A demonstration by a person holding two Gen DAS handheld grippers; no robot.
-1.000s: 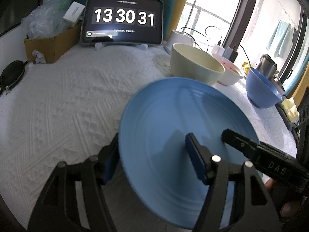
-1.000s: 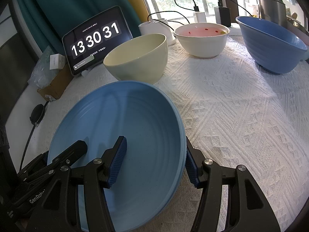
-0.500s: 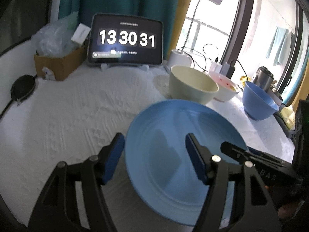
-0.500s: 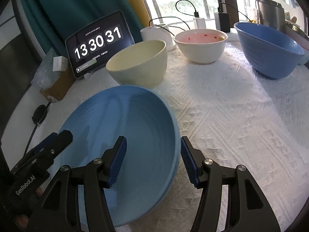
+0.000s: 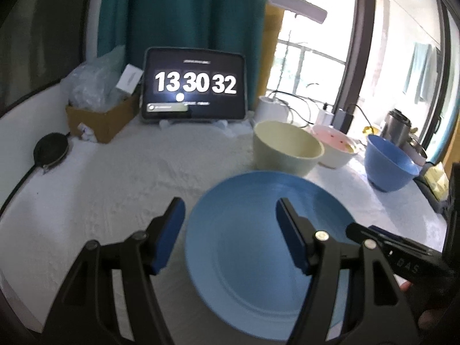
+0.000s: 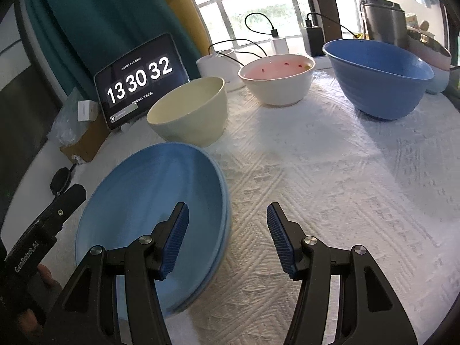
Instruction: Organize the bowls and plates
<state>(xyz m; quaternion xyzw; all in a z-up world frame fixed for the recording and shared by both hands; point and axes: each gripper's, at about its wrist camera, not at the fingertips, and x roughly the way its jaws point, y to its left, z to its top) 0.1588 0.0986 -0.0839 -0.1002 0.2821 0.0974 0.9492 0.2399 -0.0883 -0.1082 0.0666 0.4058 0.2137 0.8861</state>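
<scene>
A blue plate lies on the white cloth; in the right wrist view the blue plate shows a second rim under it, like a stack of two. My left gripper is open above the plate's left rim, one pad outside the rim and one over the plate, touching nothing. My right gripper is open astride the right rim, with a gap on both sides. Behind the plate stand a cream bowl, a white bowl with a pink inside, and a blue bowl.
A tablet clock stands at the back, with a cardboard box of bags and a black round pouch to its left. A lamp base, chargers with cables and a metal kettle line the window side.
Both grippers have risen and drawn back from the blue plate, which now looks smaller and lies flatter. Their pads stand farther from its rim. The jaw widths are unchanged.
</scene>
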